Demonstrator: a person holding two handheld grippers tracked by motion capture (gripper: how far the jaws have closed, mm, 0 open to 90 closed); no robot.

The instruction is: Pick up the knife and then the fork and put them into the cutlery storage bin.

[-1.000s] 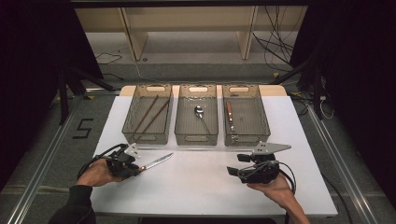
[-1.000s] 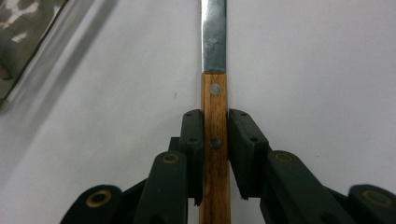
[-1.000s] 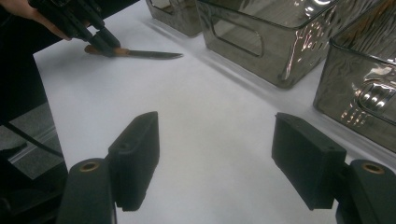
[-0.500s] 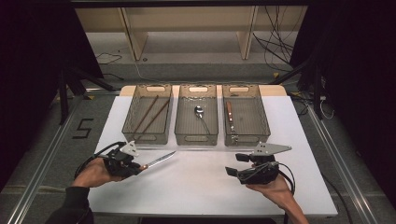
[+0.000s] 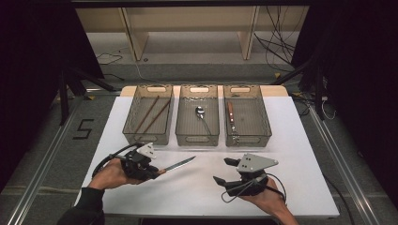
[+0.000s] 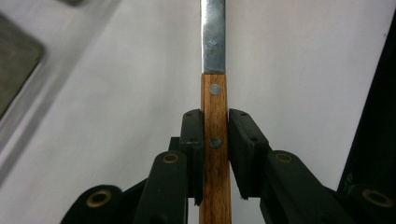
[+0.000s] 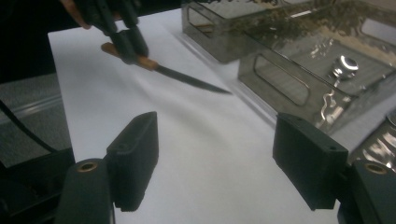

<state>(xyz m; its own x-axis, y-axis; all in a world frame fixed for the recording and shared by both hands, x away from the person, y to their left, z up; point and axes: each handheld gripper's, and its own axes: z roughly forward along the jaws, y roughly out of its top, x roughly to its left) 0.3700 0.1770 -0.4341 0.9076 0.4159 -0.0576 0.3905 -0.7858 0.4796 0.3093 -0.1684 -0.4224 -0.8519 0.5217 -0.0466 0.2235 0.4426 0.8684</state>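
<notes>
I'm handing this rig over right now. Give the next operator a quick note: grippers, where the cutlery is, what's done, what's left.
Left hand-held gripper: shut on the knife by its wooden handle, blade out over the table.
Right hand-held gripper: open, holding nothing.
Done: chopsticks lie in the left bin, spoon in the middle bin, another wooden-handled utensil in the right bin.
Left: the held knife is not yet binned; probably the right bin.

White table [image 5: 300,140] bearing three clear bins [image 5: 197,138] side by side along its far edge
</notes>
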